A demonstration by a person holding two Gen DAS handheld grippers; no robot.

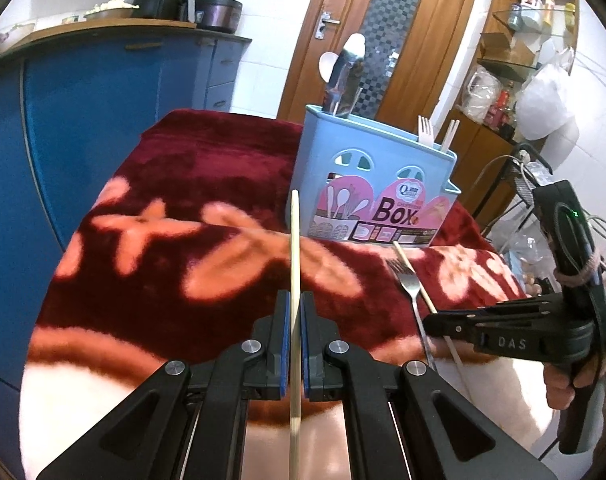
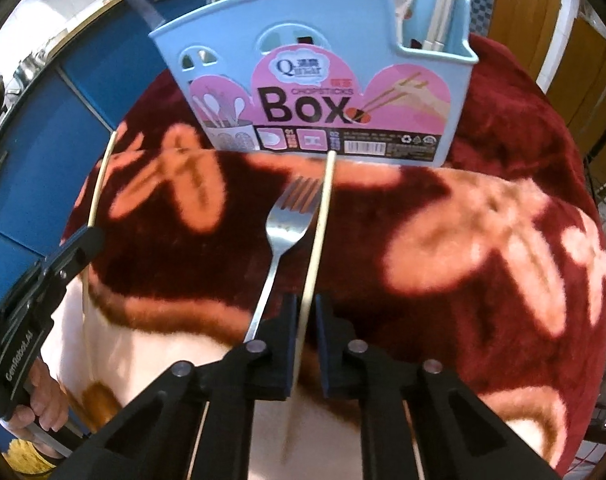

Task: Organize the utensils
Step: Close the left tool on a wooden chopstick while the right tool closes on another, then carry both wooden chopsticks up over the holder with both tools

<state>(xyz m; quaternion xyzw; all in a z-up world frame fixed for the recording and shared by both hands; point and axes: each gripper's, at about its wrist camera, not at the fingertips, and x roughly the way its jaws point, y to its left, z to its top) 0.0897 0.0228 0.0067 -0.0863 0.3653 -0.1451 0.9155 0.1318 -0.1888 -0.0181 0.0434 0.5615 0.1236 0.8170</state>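
Left gripper (image 1: 295,300) pinching one chopstick (image 1: 294,248), right gripper (image 2: 305,304) pinching another chopstick (image 2: 321,224) beside the fork (image 2: 281,232).

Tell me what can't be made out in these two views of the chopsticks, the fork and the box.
- Fork handle end: right wrist view, hidden under the right tongs.
- Chopstick near end: left wrist view, cut off by the bottom edge.
- Inside of the box: both views, its front wall hides it.
- Box's small label print: too small.

Black two-finger left gripper (image 1: 295,304), blue-lined jaws, silver screws, right gripper (image 2: 305,308) alike (side lettering "DAS")
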